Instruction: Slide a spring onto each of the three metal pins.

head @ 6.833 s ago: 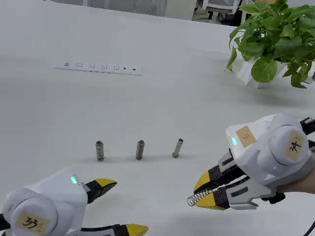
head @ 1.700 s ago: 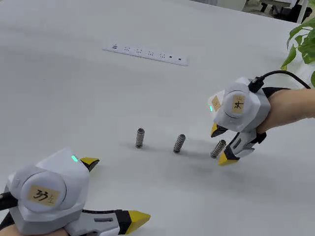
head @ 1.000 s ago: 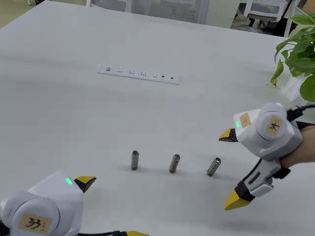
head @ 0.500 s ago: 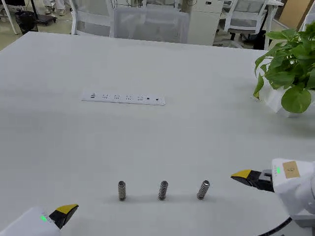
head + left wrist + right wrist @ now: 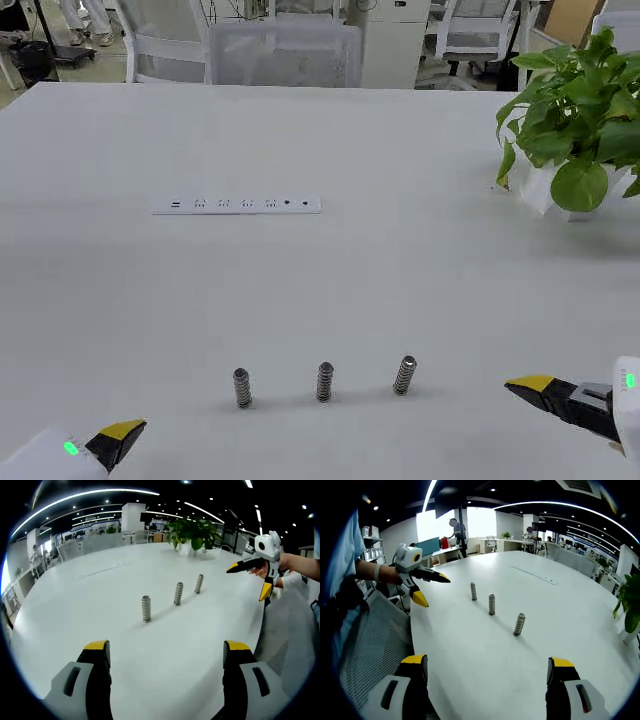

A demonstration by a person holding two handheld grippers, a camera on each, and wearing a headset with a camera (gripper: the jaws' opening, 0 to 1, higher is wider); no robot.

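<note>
Three metal pins stand in a row on the white table, each with a spring on it: the left spring, the middle spring and the right spring, which leans slightly. My left gripper sits at the lower left, open and holding nothing; its jaws stand wide apart, short of the row. My right gripper is at the lower right, open and holding nothing, well clear of the right spring. Each gripper appears in the other's view.
A white power strip lies mid-table beyond the pins. A potted green plant stands at the far right. Chairs line the table's far edge. A mesh chair is by the near edge.
The right gripper, earlier shut on a spring beside the bare third pin, has left that spring on the pin, opened, and drawn back right. The head camera has tilted up.
</note>
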